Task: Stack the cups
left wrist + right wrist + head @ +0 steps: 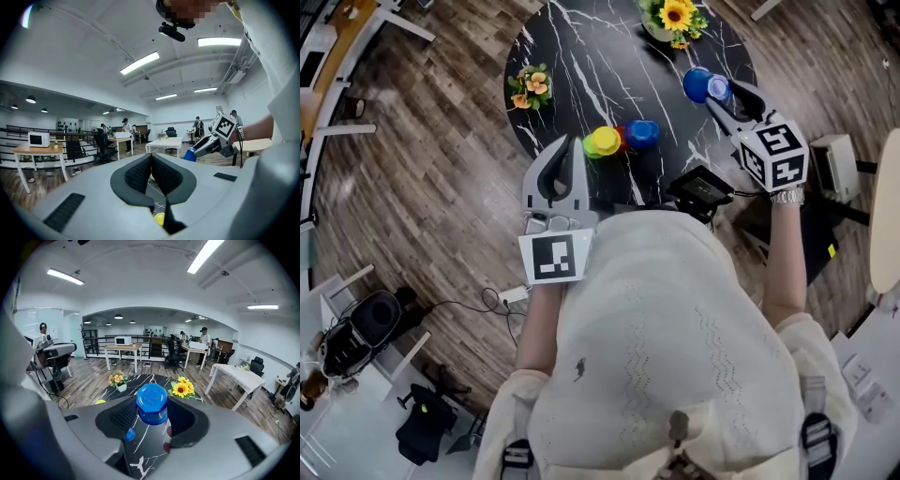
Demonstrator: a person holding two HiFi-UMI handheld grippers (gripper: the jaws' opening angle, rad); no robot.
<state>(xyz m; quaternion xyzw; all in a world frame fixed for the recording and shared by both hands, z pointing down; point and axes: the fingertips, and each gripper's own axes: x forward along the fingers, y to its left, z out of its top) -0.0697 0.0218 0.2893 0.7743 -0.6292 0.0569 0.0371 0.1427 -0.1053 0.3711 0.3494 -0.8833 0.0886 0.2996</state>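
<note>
On the black marble table (581,66), a yellow cup (605,140) nested with a green one, a sliver of red cup (622,139) and a blue cup (643,133) sit close together near the front edge. My right gripper (722,92) hangs above the table's right side, shut on another blue cup (697,84). In the right gripper view this cup (151,404) fills the gap of the gripper (151,412), base toward the camera. My left gripper (570,142) is shut and holds nothing, just left of the yellow cup (160,218).
A small flower pot (531,86) stands at the table's left and a sunflower pot (673,17) at its far side. A black device (701,187) sits at the near edge. Wooden floor, desks and chairs surround the table.
</note>
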